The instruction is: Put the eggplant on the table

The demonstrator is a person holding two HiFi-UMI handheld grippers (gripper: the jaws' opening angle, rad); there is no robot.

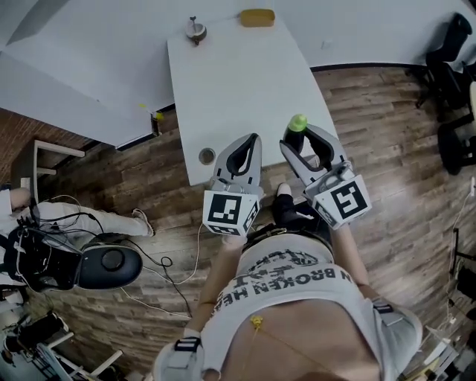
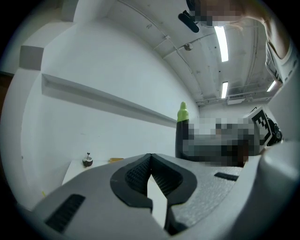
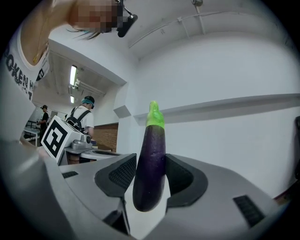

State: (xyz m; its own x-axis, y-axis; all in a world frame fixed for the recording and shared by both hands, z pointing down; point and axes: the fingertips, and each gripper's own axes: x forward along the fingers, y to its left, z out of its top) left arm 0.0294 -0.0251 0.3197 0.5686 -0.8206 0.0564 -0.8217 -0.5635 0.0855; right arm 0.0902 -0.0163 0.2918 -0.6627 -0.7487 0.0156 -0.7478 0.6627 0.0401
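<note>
A purple eggplant [image 1: 297,123] with a green cap stands upright between the jaws of my right gripper [image 1: 299,136], which is shut on it over the near right edge of the white table [image 1: 238,82]. In the right gripper view the eggplant [image 3: 151,164] fills the gap of the right gripper [image 3: 151,160], with both pads against its sides. My left gripper [image 1: 256,138] is beside it over the table's near edge, shut with nothing held. In the left gripper view the left gripper [image 2: 150,157] has its tips touching, and the eggplant [image 2: 182,129] shows to the right.
At the table's far end are a small round object with a stem [image 1: 196,31] and a yellow block [image 1: 256,17]. A round hole [image 1: 207,155] sits in the near left corner. Black chairs [image 1: 450,45] stand at the right. A seated person, gear and cables [image 1: 111,260] are at the left on the wooden floor.
</note>
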